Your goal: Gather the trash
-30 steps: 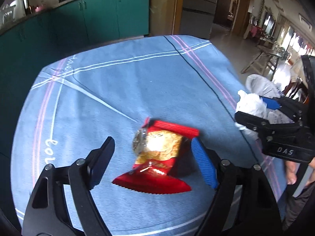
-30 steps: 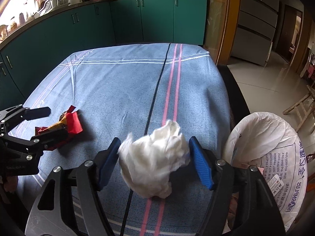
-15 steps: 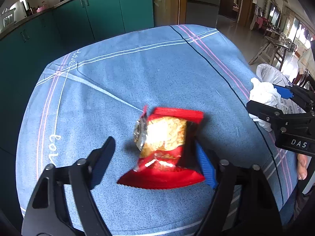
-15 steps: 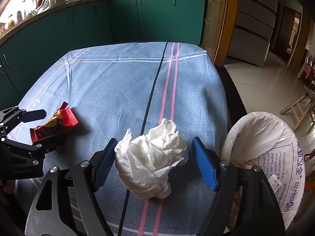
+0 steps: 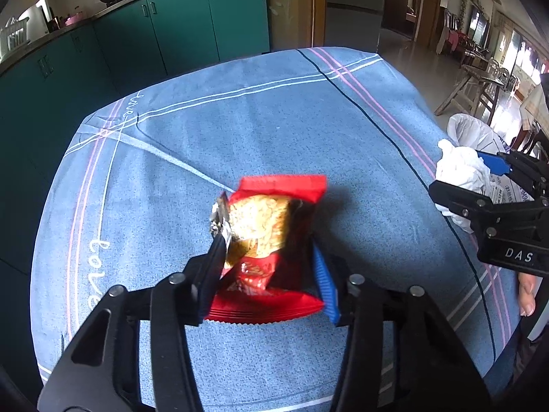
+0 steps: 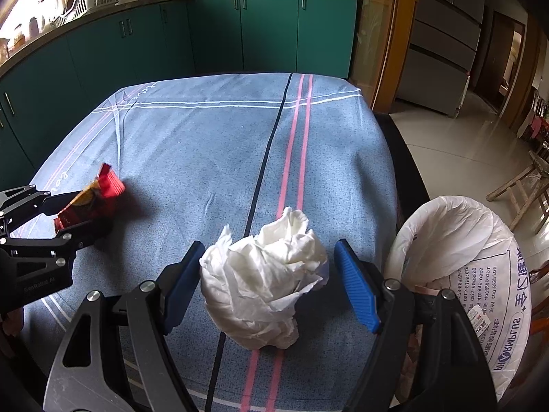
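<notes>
A red and gold snack wrapper [image 5: 271, 237] is gripped between the fingers of my left gripper [image 5: 271, 274], lifted slightly off the blue tablecloth [image 5: 240, 130]. It also shows in the right wrist view [image 6: 91, 199]. A crumpled white tissue [image 6: 267, 278] lies on the cloth between the open fingers of my right gripper [image 6: 271, 285], which do not squeeze it. The tissue also shows in the left wrist view [image 5: 459, 171]. A white trash sack [image 6: 459, 267] stands open just past the table's right edge.
Teal kitchen cabinets [image 6: 212, 37] run behind and to the left of the table. A fridge [image 6: 442, 37] and a doorway lie to the right. Wooden furniture [image 5: 480, 86] stands on the tiled floor beyond the sack.
My left gripper has closed on the snack wrapper and raised it off the cloth. My right gripper has stayed open around the tissue and shifted a little.
</notes>
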The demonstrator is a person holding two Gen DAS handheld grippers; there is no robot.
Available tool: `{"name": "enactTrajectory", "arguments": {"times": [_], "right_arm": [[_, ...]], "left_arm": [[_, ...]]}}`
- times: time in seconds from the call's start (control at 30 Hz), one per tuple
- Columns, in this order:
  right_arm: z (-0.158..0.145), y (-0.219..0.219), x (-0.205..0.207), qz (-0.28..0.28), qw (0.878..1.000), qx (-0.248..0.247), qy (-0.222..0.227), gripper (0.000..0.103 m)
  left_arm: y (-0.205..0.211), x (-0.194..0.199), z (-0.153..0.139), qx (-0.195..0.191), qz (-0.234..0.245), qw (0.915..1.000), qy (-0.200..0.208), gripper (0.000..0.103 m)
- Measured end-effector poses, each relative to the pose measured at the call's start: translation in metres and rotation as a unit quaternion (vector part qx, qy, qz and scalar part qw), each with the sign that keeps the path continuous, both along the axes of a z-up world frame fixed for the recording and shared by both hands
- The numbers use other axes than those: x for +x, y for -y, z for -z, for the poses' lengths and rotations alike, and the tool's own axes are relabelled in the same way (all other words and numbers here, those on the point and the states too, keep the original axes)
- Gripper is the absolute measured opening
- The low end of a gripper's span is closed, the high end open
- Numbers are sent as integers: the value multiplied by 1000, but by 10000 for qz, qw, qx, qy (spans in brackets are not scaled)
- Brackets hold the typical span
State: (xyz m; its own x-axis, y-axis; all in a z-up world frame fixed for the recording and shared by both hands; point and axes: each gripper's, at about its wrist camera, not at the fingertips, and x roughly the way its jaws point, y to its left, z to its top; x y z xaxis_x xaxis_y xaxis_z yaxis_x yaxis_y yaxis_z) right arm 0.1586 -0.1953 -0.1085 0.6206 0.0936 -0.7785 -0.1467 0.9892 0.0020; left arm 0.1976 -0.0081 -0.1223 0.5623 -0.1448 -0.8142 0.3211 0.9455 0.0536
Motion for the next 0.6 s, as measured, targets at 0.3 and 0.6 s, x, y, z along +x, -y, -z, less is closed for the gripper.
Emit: {"name": "enactTrajectory", "arguments": {"times": [0.3,0.6], "right_arm": [[-1,-3,-3,-128,9999,16,40,56],[-17,3,-11,-117,9989,245,392,50]], "left_arm": [[-3,-2,-7,-127,-45,9997,180,43],[-10,-6,-20,-362,-151,9980,496,41]]}}
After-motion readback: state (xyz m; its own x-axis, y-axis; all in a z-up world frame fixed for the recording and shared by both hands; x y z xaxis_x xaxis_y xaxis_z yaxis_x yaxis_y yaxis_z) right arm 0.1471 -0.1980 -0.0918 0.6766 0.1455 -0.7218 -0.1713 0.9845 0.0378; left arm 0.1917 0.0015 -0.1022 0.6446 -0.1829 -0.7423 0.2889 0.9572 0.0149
